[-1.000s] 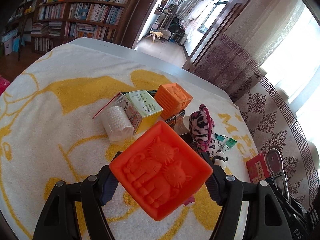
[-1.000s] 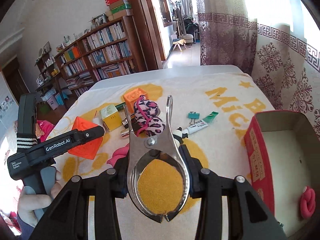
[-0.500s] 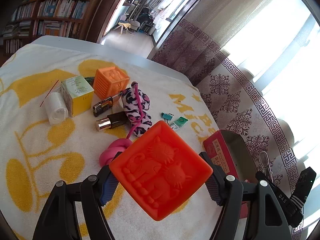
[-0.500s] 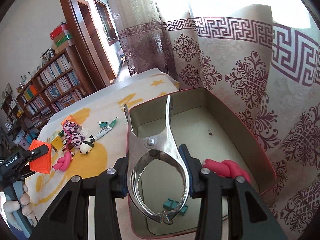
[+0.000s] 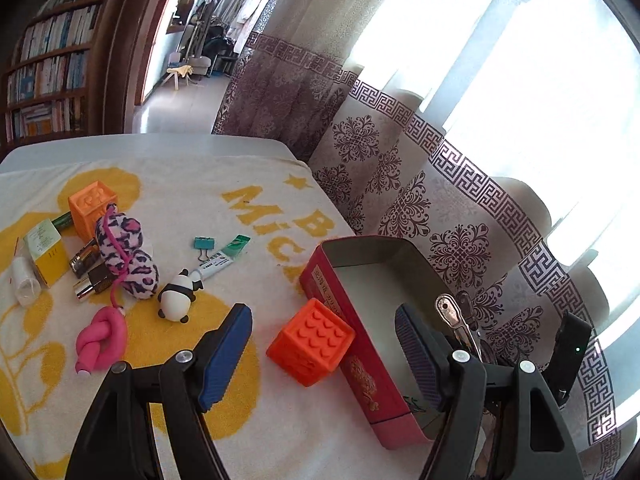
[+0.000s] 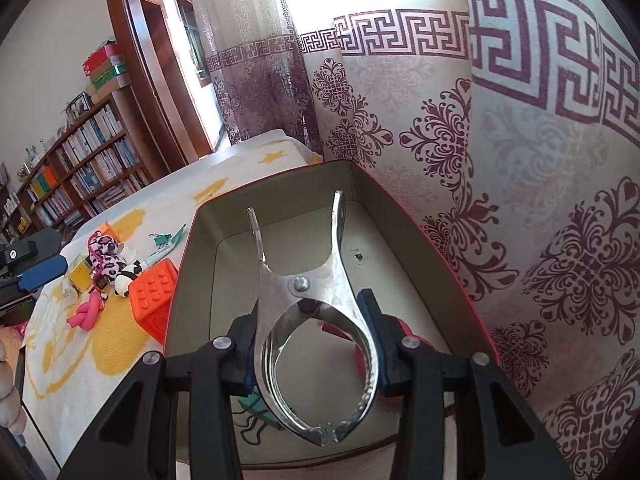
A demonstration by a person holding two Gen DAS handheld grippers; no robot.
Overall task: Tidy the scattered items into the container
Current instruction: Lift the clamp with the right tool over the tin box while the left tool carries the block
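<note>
Metal clamp (image 6: 308, 304): a shiny steel spring clip, pinched by its looped handles in the right gripper (image 6: 314, 350), which is closed tight on it; its two prongs stand apart and point into the red tin (image 6: 182, 272).
Clamp handling: stiff, smooth and likely slippery against the pads; light enough, but it may clatter on the tin's floor. The loop handles look like the sensible place to grip, since the spring pushes back there.
Where it hangs: above the tin's open interior, not touching the floor as far as can be told; letting go looks like the next step.
Tin contents: a pink knotted piece (image 6: 406, 326) and a teal binder clip (image 6: 254, 404) lie at the near end, partly hidden behind the gripper.
Orange block (image 5: 310, 342): lies on the towel touching the tin's outer long wall, outside the container. It looks like soft moulded rubber, light, with embossed faces that give grip; take it across two flat opposite faces.
Left gripper (image 5: 326, 350): jaws wide and empty, the block below and between them without contact.
Items not yet packed: panda figure (image 5: 176, 298), leopard plush (image 5: 126, 254), pink knotted rope (image 5: 100, 338), tube (image 5: 222, 258), second orange block (image 5: 92, 210), yellow box (image 5: 46, 250), all on the yellow-and-white towel (image 5: 52, 392).
</note>
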